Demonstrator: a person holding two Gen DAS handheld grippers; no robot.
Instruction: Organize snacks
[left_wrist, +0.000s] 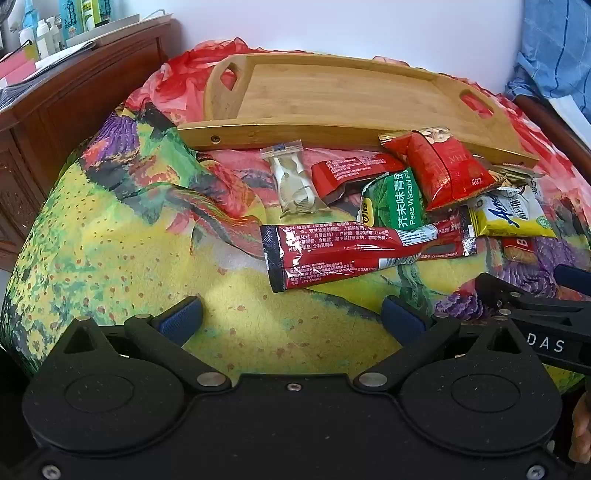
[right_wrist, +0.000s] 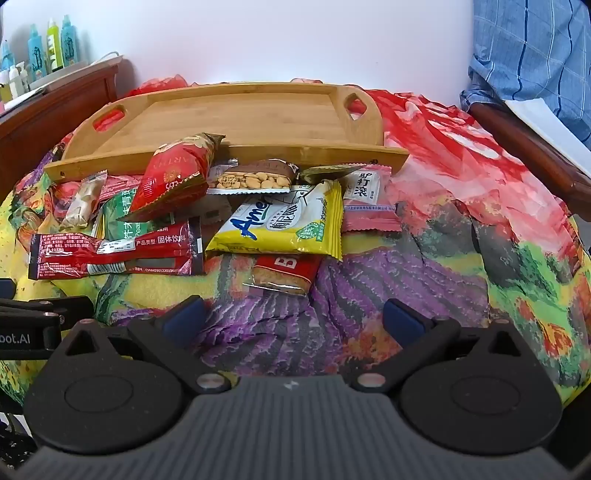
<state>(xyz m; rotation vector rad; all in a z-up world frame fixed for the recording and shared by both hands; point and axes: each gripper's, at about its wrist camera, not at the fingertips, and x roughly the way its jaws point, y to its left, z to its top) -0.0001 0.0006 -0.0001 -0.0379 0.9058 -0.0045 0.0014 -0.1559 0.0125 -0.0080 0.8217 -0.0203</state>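
Floral blanket (left_wrist: 122, 236) spreading across the whole surface, yellow, purple and red, rumpled under everything else. Bamboo tray (left_wrist: 332, 96) lying at the far side on that blanket, bare inside, handle cutouts at both ends, near rim touching the snack pile.

Snacks lying in a loose heap just in front of the tray, none of them in it. Long dark-red sachet (left_wrist: 354, 254) stretching along the near edge of the heap, partly covering the green wasabi-pea packet (left_wrist: 395, 201). Red nut bag (right_wrist: 173, 173) leaning against the tray rim, propped on its neighbours. Yellow wafer packet (right_wrist: 280, 225) overlapping a red biscuit pack (right_wrist: 284, 273) below it and a clear peanut bar (right_wrist: 251, 179) behind. Pink packet (right_wrist: 367, 199) lying at the right end of the heap, touching the tray rim. Small clear-wrapped candy (left_wrist: 295, 181) lying at the left end (contents pale, too blurred to name).

Left gripper (left_wrist: 291, 317) hovering low over the yellow patch of blanket, jaws spread wide, gripping nothing, blue pads (left_wrist: 181, 317) apart and short of the long sachet. Right gripper (right_wrist: 295, 317) hovering over the purple patch, likewise spread wide and carrying nothing, just short of the red biscuit pack.
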